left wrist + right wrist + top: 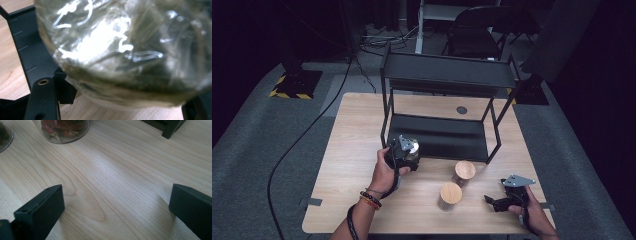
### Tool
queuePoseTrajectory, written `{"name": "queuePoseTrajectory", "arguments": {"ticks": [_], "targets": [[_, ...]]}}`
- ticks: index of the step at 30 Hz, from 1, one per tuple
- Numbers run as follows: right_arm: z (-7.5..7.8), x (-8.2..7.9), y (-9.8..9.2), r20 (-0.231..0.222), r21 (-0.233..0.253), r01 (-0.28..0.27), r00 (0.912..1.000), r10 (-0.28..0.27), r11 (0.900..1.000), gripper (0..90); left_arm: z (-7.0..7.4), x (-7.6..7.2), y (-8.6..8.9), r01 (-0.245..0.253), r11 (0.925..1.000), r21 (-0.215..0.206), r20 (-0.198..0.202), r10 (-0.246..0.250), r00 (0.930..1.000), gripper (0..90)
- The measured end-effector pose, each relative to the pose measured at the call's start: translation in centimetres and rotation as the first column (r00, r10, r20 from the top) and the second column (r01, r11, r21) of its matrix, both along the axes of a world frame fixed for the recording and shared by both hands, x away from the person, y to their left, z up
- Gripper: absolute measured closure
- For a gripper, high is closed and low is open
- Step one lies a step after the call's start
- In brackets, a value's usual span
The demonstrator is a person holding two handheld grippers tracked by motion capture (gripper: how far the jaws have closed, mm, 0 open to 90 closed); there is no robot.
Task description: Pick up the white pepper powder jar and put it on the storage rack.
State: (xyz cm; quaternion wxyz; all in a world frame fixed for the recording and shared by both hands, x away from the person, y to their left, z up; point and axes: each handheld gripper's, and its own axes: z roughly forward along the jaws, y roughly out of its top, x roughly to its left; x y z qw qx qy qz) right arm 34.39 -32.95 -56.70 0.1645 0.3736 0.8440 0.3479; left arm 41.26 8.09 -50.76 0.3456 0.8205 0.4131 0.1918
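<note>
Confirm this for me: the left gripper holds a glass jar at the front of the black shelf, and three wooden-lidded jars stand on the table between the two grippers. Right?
Not quite. The high view shows two wooden-lidded jars on the table, not three: one nearer the black shelf, one nearer the person. The rest stands: the left gripper holds a glass jar at the shelf's front, with the right gripper apart.

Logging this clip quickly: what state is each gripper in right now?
Left gripper: shut on the glass jar, by the shelf's lower tier.
Right gripper: open, empty, over the table.

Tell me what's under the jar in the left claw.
Wooden table shows below the glass jar beside the black shelf frame; whether the jar's base touches is hidden.
</note>
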Motion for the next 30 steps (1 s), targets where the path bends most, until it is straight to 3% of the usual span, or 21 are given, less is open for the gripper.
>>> {"name": "queuePoseTrajectory", "arguments": {"ticks": [30], "targets": [[0.0, 0.0, 0.0, 0.0, 0.0, 0.0, 1.0, 0.0, 1.0, 0.0, 1.6, 2.5, -2.2, -0.004, 0.9999, 0.012, -0.006, 0.004, 1.0, 29.5]]}}
